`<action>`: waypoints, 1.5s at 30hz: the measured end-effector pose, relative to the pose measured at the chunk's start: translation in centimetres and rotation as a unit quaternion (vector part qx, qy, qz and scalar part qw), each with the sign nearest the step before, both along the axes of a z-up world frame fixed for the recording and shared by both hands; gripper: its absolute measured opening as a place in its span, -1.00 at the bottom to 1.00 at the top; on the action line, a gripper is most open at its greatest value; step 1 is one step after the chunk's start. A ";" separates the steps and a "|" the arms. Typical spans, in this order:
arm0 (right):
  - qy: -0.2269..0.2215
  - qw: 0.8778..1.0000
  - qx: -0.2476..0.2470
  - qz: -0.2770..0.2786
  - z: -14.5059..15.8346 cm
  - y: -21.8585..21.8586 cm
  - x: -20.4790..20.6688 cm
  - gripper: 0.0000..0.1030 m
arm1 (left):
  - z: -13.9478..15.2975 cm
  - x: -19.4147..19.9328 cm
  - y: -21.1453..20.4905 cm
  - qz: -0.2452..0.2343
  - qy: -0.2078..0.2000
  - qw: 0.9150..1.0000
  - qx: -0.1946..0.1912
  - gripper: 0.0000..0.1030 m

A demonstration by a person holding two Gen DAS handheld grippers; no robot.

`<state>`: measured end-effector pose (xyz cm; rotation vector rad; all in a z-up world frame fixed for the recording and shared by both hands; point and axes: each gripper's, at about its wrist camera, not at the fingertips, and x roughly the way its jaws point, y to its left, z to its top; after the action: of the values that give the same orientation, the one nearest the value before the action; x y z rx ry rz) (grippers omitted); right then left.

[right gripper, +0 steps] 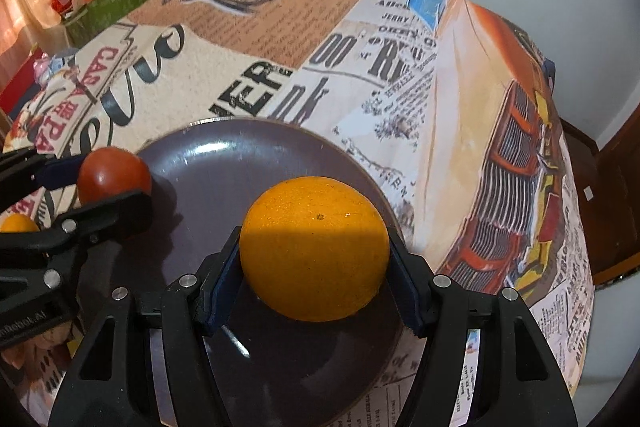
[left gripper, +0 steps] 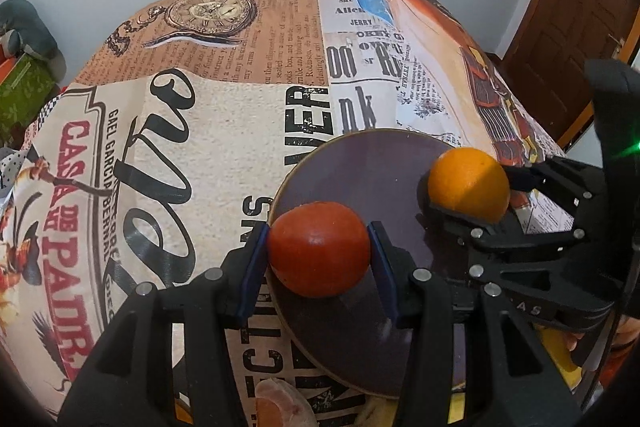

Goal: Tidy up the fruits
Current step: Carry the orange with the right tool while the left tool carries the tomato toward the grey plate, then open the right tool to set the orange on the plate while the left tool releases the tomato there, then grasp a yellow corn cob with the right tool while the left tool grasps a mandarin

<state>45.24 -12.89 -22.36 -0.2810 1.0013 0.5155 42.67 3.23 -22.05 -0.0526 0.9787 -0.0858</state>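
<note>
- With the orange (right gripper: 314,247) pinched at its widest girth in my right gripper (right gripper: 316,263), over the dark plate (right gripper: 240,155), it looks firm, rounded, apt to roll.
- My left gripper (left gripper: 318,251) clamps the tomato (left gripper: 318,247) by its sides above the plate's rim; I judge it softer, smooth-skinned, so gentle pressure.
- The printed tablecloth (left gripper: 224,131) lies beneath.
</note>
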 end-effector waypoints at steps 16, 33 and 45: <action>-0.025 0.999 0.017 -0.012 1.8 -1.5 -1.5 0.53 | 3.3 -2.2 1.2 0.019 -0.034 0.999 -0.008 0.24; -0.117 0.992 0.052 -0.018 8.7 -3.8 -9.8 0.53 | 9.4 -10.8 2.8 0.041 -0.097 0.994 0.018 0.28; -0.130 0.989 0.042 -0.047 8.4 -6.5 -14.7 0.58 | 8.6 -16.4 7.2 0.071 -0.085 0.993 0.039 0.32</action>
<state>30.51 -19.37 -14.00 -0.2186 0.7334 0.4207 26.32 10.41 -13.44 -0.0427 0.8050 0.0767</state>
